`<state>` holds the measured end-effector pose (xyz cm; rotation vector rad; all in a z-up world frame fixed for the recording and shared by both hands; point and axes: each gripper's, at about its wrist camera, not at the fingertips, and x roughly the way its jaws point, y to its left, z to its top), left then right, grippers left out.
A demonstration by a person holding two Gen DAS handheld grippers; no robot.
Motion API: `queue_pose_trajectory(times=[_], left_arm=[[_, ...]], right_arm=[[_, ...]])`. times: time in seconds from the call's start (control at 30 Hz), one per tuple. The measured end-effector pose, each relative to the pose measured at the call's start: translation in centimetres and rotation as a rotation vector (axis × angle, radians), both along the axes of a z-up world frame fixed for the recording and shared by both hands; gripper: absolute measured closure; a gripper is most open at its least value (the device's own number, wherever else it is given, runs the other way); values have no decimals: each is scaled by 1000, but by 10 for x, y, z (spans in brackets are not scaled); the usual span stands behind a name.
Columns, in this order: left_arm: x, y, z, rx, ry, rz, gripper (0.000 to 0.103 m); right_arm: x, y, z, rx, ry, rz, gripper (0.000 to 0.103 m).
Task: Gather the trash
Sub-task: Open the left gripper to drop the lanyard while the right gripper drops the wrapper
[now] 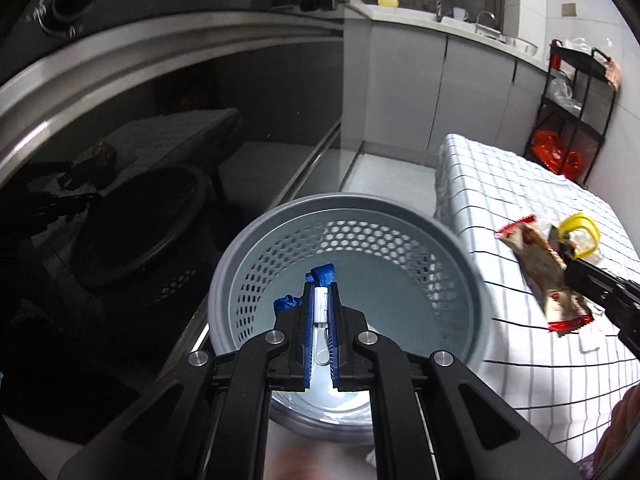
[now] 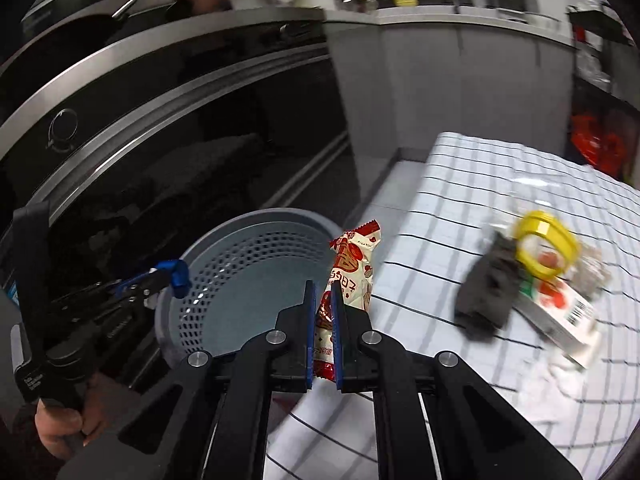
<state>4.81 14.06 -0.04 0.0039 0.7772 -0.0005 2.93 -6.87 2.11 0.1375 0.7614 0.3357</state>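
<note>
Red-and-white snack wrapper (image 2: 352, 276): large printed characters on its face, blurred and not legible as words. White carton (image 2: 568, 312) on the table: a barcode, digits unreadable. Handle of the left gripper (image 2: 170, 274): small white lettering, too small to read.

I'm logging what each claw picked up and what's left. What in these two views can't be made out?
- Blue item in the left claw: the fingers hide most of it; identity unclear.
- Snack wrapper print: lower part hidden by the right claw.
- Pile with the yellow ring on the checked cloth: motion-blurred in the right wrist view.
- Basket floor: near part hidden by the left claw.
</note>
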Motion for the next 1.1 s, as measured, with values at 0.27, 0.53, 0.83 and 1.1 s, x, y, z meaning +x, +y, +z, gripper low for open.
queue_pose_trajectory(times=[0.27, 0.53, 0.83, 1.1], left_arm=[[29, 5, -24, 9, 66, 8, 96], [39, 1, -39, 5, 97, 11, 94], [38, 2, -35, 0, 82, 8, 63], [34, 1, -29, 3, 64, 13, 52]], right_arm=[[31, 40, -26, 36, 59, 109, 96], [49, 48, -43, 56, 123, 148, 96], [53, 44, -42, 97, 120, 148, 86], [51, 41, -41, 101, 97, 135, 79]])
